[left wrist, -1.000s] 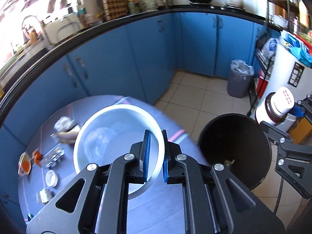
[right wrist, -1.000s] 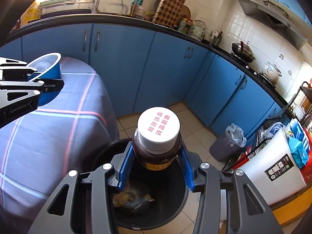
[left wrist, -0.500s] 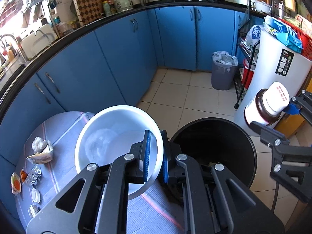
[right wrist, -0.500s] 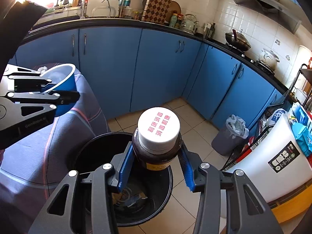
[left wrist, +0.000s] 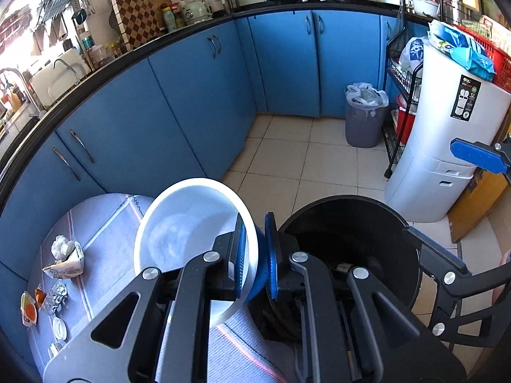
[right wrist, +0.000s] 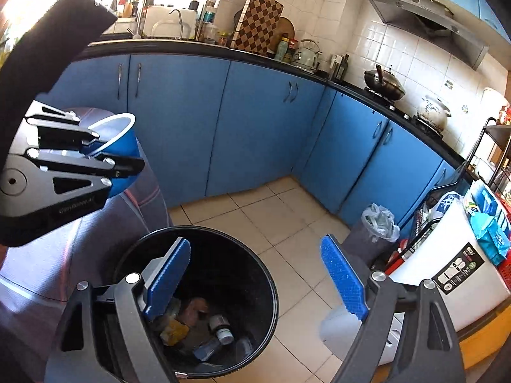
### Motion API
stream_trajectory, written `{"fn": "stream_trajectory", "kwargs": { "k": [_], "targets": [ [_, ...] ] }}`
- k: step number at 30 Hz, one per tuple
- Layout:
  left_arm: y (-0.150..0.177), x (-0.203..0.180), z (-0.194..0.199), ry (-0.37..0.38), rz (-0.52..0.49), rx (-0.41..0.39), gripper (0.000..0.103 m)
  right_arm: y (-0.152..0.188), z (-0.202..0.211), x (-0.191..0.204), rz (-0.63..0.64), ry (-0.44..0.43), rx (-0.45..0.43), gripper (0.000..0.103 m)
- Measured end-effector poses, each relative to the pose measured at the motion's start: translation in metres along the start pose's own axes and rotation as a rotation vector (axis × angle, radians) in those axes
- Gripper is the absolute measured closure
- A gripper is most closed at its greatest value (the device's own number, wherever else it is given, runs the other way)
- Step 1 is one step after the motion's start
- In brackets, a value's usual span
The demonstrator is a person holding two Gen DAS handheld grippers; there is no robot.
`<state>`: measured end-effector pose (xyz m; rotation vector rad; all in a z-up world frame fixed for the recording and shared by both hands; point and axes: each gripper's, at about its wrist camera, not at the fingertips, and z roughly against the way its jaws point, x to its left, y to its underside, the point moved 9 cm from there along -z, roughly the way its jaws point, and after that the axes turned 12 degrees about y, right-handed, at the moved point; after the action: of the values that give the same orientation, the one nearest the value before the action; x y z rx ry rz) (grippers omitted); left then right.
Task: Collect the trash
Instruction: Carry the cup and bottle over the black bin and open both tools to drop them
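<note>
Two grippers up: left gripper (left wrist: 255, 249) pinching rim of blue plastic bowl with white inside (left wrist: 191, 233), tilted beside round black trash bin (right wrist: 204, 306). Right gripper (right wrist: 255, 281) spread wide above bin, brown white-capped jar (right wrist: 220, 327) lying inside among trash.

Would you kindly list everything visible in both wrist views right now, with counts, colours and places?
bowl: one, blue outside, white inside, held over the table edge
black bin: one, on the floor beside the table, trash inside
bottle: one, dark, lying in the black bin
table: one, grey checked cloth
wrappers: several, white and orange, on the table's far side
grey bin: one, white liner, by the cabinets
cabinets: blue, along the wall
white appliance: one, far right
left gripper: fingers clamped on the bowl's rim
right gripper: fingers apart, empty, above the black bin
</note>
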<state>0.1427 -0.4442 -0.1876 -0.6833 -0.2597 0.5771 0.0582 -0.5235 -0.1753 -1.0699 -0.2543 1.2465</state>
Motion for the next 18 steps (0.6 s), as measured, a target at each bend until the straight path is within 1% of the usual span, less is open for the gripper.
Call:
{"fn": "stream_trajectory", "kwargs": {
  "k": [5, 8, 9, 10, 12, 13, 14, 15, 16, 18],
  "targets": [
    [-0.001, -0.006, -0.002, 0.035, 0.008, 0.007, 0.089, 0.004, 0.001, -0.004, -0.006, 0.014, 0.013, 0.021],
    [-0.002, -0.009, -0.006, 0.066, 0.029, 0.034, 0.089, 0.007, 0.000, -0.005, -0.006, 0.017, 0.017, 0.021],
    [-0.002, -0.010, -0.007, 0.078, 0.036, 0.042, 0.088, 0.008, 0.000, -0.006, -0.007, 0.017, 0.019, 0.021],
    [-0.001, -0.009, -0.008, 0.081, 0.042, 0.047, 0.084, 0.009, 0.000, -0.006, -0.009, 0.017, 0.020, 0.021],
    [-0.002, -0.007, -0.007, 0.070, 0.050, 0.038, 0.060, 0.010, -0.001, -0.007, -0.014, 0.015, 0.023, 0.021],
    [-0.004, -0.006, -0.005, 0.064, 0.054, 0.019, 0.018, 0.010, -0.001, -0.007, -0.016, 0.015, 0.024, 0.021],
    [-0.009, -0.005, 0.004, 0.057, 0.060, -0.043, 0.005, 0.011, -0.001, -0.007, -0.017, 0.014, 0.025, 0.021],
    [-0.012, -0.004, 0.009, 0.044, 0.054, -0.081, 0.004, 0.011, -0.002, -0.007, -0.017, 0.014, 0.026, 0.021],
    [-0.015, -0.006, 0.013, 0.028, 0.028, -0.103, 0.004, 0.013, -0.002, -0.008, -0.018, 0.014, 0.028, 0.021],
    [-0.017, -0.008, 0.015, 0.002, -0.006, -0.105, 0.003, 0.014, -0.004, -0.008, -0.019, 0.012, 0.033, 0.021]
  ]
}}
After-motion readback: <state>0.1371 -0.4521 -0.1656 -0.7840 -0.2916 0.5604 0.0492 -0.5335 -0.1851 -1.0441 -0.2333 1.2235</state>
